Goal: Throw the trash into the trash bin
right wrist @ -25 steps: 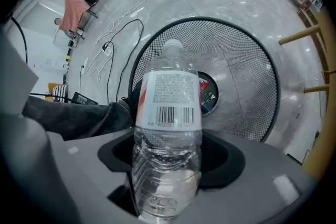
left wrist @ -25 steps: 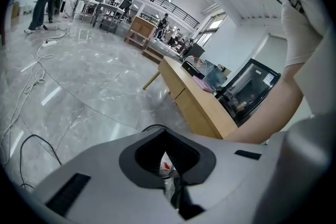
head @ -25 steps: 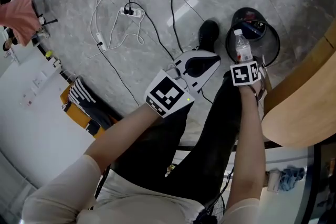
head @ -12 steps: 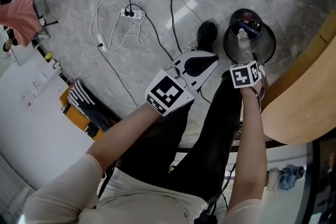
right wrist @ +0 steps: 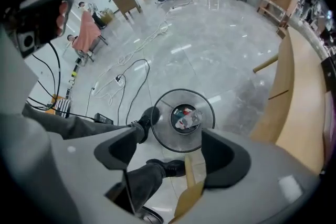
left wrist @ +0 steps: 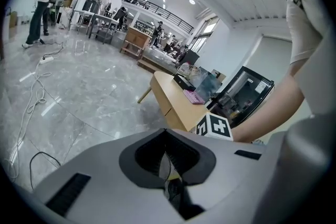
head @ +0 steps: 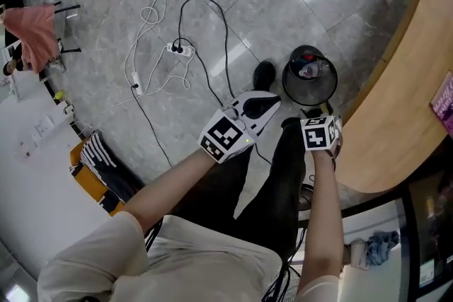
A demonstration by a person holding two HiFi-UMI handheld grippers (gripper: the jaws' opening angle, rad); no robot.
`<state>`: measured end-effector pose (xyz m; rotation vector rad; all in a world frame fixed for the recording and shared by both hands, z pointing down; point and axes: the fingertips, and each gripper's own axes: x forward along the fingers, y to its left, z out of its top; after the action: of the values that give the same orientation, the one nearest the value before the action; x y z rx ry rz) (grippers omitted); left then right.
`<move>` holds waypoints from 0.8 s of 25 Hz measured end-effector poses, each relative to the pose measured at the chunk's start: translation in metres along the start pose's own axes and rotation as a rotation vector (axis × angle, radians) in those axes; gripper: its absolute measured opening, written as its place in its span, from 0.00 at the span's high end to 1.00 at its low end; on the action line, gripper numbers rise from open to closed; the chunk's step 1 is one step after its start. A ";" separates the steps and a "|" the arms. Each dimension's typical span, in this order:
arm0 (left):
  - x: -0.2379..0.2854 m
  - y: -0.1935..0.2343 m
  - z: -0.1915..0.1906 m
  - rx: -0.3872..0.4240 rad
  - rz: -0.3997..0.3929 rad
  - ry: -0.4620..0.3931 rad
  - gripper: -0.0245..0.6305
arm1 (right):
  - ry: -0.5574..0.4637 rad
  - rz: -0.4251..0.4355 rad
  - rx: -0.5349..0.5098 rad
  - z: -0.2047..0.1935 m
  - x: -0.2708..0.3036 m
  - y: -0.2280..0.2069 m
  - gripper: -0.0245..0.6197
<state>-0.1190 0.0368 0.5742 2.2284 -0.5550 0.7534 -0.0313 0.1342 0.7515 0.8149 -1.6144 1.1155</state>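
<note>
Since a second ago the clear plastic bottle [head: 312, 69] has left the right gripper [right wrist: 173, 145], which then pinched it upright over the rim. It now lies inside the black trash bin [head: 292, 87], and both grippers have drawn back up and away from the bin. The right gripper's jaws have just been opening and stand spread wide with nothing between them; only the bin far below shows through the gap. The left gripper [left wrist: 166, 134] has its jaws pressed together on nothing. The throw looks done, so what remains risky is around the bin rather than in the grip. A black shoe [head: 264, 73] stands just beside the bin wall, and a careless step could probably tip it and spill the load. A black cable [head: 214, 46] snakes across the floor near that foot and might catch it. The right forearm is close to the edge of the wooden table [head: 396, 117], which it could knock when it swings back. As for contents, the bin holds the bottle lying tilted on top, label showing red. Under it are a few red and blue scraps [right wrist: 182, 113] too small to name. It looks shallowly filled, not near overflowing.
</note>
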 end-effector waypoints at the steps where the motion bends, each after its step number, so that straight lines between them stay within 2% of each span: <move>1: -0.006 -0.005 0.007 0.005 -0.003 -0.002 0.95 | -0.026 -0.001 0.016 0.005 -0.018 0.002 0.35; 11: -0.085 -0.054 0.098 0.085 -0.022 -0.031 0.95 | -0.267 -0.090 0.198 0.047 -0.206 0.006 0.39; 16: -0.126 -0.078 0.148 0.127 -0.048 -0.042 0.95 | -0.376 -0.139 0.243 0.063 -0.294 0.009 0.45; 20: -0.155 -0.099 0.173 0.170 -0.085 -0.030 0.95 | -0.446 -0.188 0.251 0.064 -0.359 0.018 0.54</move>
<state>-0.1160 0.0004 0.3242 2.4071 -0.4206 0.7488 0.0393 0.0798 0.3975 1.4311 -1.7274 1.0621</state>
